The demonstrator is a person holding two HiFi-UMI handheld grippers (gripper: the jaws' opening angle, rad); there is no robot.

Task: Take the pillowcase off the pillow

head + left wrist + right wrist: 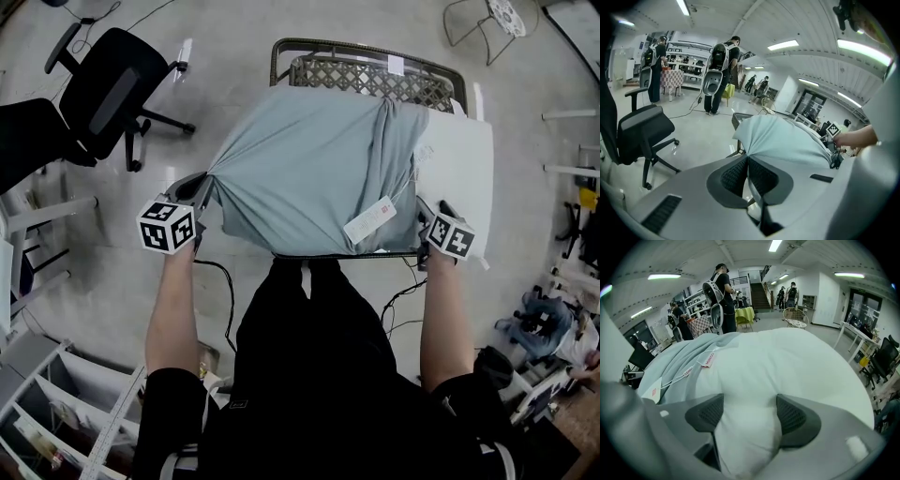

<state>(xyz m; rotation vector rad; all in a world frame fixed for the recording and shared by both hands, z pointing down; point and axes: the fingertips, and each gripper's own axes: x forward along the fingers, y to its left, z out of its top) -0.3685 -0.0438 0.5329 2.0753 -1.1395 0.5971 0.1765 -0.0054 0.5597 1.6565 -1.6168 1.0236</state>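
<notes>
I hold the pillow up in front of me. Its pale blue-grey pillowcase (309, 169) covers the left and middle, and the bare white pillow (466, 159) sticks out on the right. My left gripper (206, 190) is shut on a bunched corner of the pillowcase (787, 140), the fabric pinched between its pads (736, 174). My right gripper (427, 216) is closed on the white pillow's near corner (754, 427), the stuffing bulging between its wide-set jaws. White paper tags (370, 220) dangle from the pillowcase's open end, and the tags (708, 358) also show in the right gripper view.
A wicker chair (366, 75) stands right behind the pillow. A black office chair (103, 84) is at the far left. White shelving (56, 412) sits at my lower left, and cables (225, 281) lie on the floor. People with backpacks (719, 70) stand far off.
</notes>
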